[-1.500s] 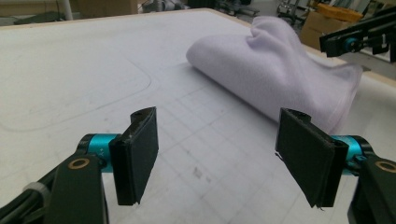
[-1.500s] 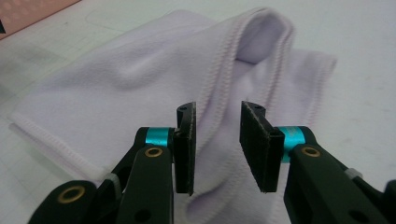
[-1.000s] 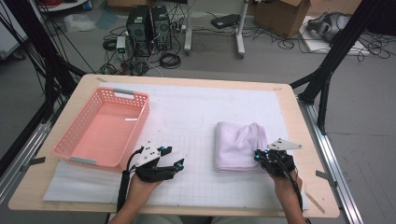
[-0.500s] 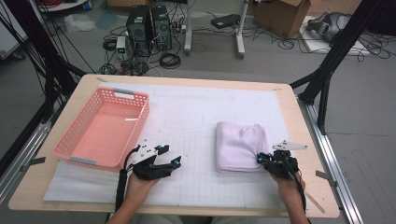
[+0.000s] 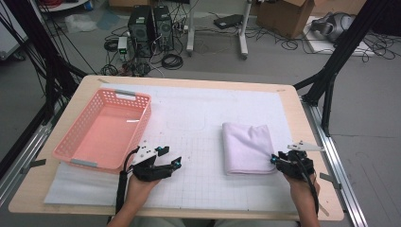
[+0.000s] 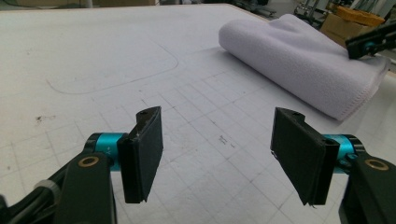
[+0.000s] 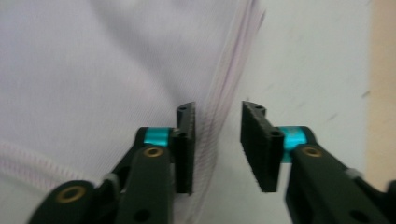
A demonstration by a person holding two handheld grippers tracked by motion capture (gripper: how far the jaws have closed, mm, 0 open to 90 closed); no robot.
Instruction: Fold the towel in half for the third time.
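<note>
Right gripper (image 7: 217,147): jaws parted, having just been opening; the towel's stacked edge runs up between the two pads, with no pad pressing on it. Released.
Right gripper, position: at the towel's near right corner in the high view (image 5: 275,160), held by the right hand (image 5: 302,187).
Left gripper (image 6: 217,156): jaws spread wide, nothing between them; bare mat beneath. Released.
Left gripper, position: well left of the towel in the high view (image 5: 171,158), just off the near right corner of the basket, held by the left hand (image 5: 139,187).
Towel (image 5: 247,147): pale lilac, folded into a flat rectangle, lying on the mat toward the right half of the table. Rolled fold faces away from the right gripper; loose hemmed edges face it.
Towel, left gripper view (image 6: 303,58): lies ahead and to the right, with the right gripper's tip at its far end.
Mat (image 5: 203,118): white, gridded, under the towel.
Basket (image 5: 71,139): pink, slotted walls, well left of the towel.
Table (image 5: 302,123): light wood edge showing right of the towel.
</note>
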